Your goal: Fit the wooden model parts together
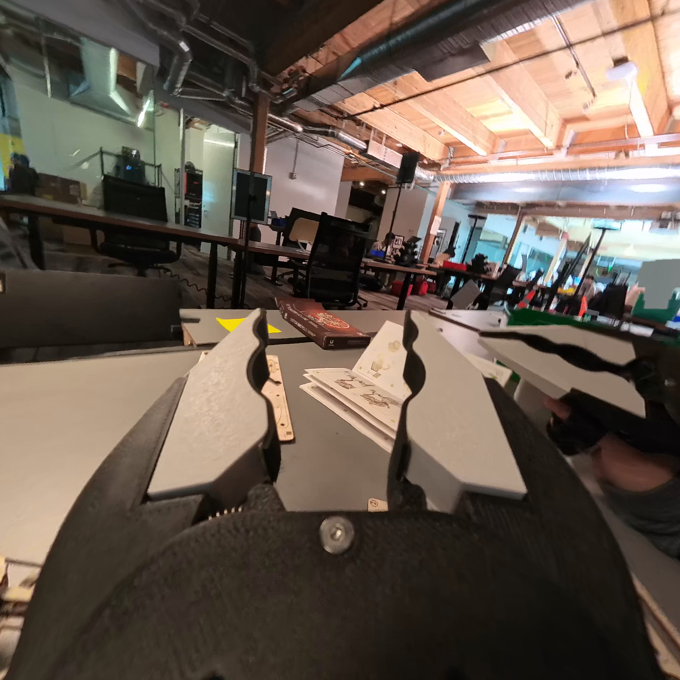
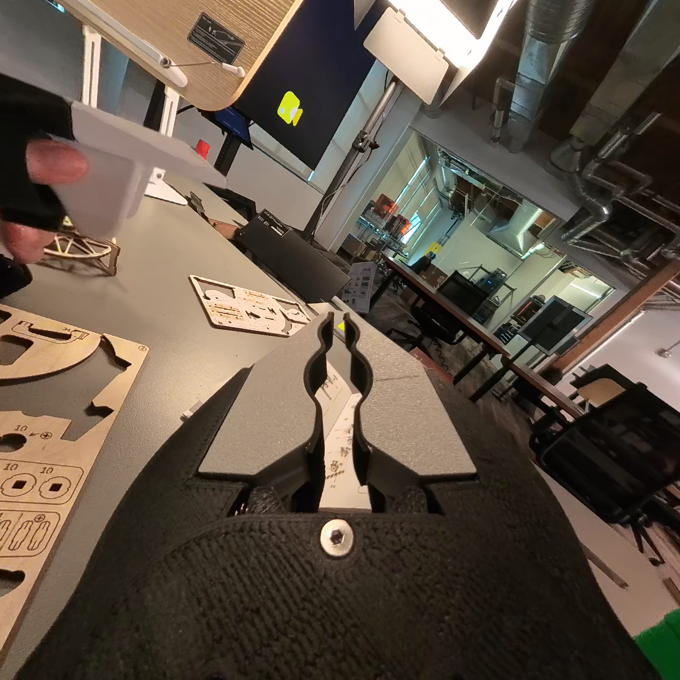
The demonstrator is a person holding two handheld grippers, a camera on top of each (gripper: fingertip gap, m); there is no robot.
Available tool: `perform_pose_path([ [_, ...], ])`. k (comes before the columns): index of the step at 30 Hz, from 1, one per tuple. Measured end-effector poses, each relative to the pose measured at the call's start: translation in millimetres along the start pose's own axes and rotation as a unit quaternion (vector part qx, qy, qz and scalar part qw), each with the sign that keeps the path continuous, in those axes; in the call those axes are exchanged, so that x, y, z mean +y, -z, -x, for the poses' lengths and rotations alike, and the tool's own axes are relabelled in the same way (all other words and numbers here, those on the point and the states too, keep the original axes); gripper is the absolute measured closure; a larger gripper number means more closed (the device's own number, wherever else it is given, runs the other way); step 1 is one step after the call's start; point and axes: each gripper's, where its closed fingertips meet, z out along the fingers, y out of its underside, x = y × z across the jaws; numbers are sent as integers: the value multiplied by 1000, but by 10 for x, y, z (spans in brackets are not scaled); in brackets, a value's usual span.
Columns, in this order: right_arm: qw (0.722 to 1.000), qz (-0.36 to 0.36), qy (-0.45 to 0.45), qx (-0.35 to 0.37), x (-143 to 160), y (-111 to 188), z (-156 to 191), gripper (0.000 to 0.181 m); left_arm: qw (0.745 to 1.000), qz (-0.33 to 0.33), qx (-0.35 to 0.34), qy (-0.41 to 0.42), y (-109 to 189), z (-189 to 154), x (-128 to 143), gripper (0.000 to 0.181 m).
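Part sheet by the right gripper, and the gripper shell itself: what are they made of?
Part sheet: looks like thin light plywood, bare and matte; faint grain, dark-edged cutouts that suggest laser cutting. Right gripper shell: likely 3D-printed black plastic, going by the fine ridged layer lines; its fingers carry smooth grey matte faces, probably plastic as well.

- Both views are bright and strongly fisheye-bent at the edges
- Glare burns out the ceiling lamp (image 2: 438,33) in the right wrist view
- A near hand (image 2: 40,191) is motion-blurred; the far office background looks soft
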Motion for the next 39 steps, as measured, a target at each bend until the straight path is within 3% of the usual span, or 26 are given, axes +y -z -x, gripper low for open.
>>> perform_pose_path([
  [5, 1000, -6, -13, 3, -44, 13, -21, 176, 998, -4, 22, -57, 5, -181, -5, 122],
  [9, 1000, -13, -16, 14, -163, 60, -83, 173, 998, 1, 36, -49, 19, -227, 9, 128],
  [12, 996, -13, -86, -12, -382, 231, -160, 165, 998, -2, 36, -50, 28, -216, -7, 131],
  [14, 991, -6, -131, -31, -490, 483, -275, 162, 998, -4, 35, -55, 27, -211, -12, 133],
  [17, 989, 32, -143, 22, -431, 1019, -666, 159, 997, -3, 39, -63, 18, -240, -4, 134],
  [20, 982, 91, -136, 97, -193, 1639, -1078, 153, 996, 1, 42, -73, 6, -268, 15, 136],
  [23, 967, 150, -182, 99, 145, 2104, -1204, 148, 996, 2, 43, -72, -2, -268, 25, 136],
  [29, 875, 280, -394, -26, 939, 2433, -827, 134, 996, 4, 44, -77, -3, -278, 29, 137],
  [34, 803, 256, -526, -112, 1022, 2299, -738, 138, 995, 3, 43, -84, 5, -289, 25, 137],
  [37, 750, 285, -577, -154, 1098, 2262, -671, 140, 995, 4, 44, -88, 2, -300, 29, 138],
  [39, 731, 286, -593, -177, 1101, 2217, -664, 140, 995, 5, 45, -91, -1, -306, 34, 138],
])
